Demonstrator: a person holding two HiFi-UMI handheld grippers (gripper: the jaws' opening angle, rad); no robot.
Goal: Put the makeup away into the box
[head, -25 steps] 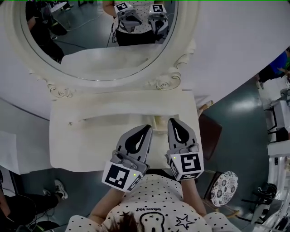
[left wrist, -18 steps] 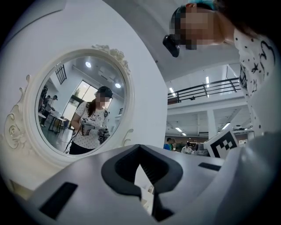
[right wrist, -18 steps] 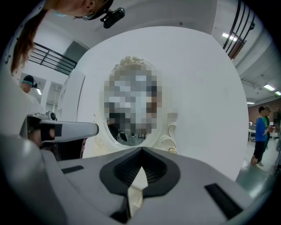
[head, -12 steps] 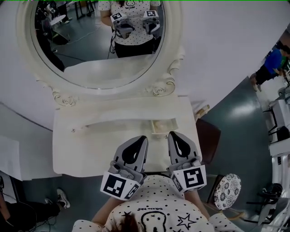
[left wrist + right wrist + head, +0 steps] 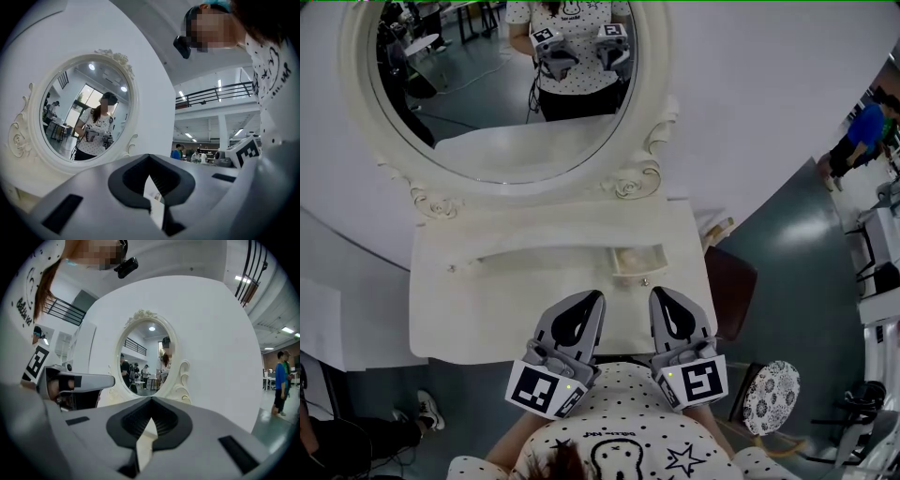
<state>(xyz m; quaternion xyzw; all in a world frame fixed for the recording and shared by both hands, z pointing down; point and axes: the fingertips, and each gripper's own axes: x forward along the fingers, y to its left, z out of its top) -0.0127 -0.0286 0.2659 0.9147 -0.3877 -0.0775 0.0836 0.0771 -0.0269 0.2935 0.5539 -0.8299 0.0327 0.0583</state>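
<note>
Cream-white, shallow and open-topped: box [image 5: 636, 261] set into the right part of the vanity top [image 5: 478, 309], contents too pale to identify. Located just beyond the right gripper [image 5: 661, 292], ahead and right of the left gripper [image 5: 592, 295]. Both jaw pairs closed tip to tip, empty. Box visible in head view only; gripper views limited to mirror [image 5: 502, 89] and wall.

so the box [image 5: 636, 262] is this little cream-white tray thing, same colour as the dressing table [image 5: 487, 300] it sits on, and it's open at the top. It's lying flat, right of the middle of the tabletop, nearer the right edge than the left and a bit back from the edge closest to me. Tiny knob [image 5: 644, 281] on its front side. Something pale inside, can't tell what
</note>
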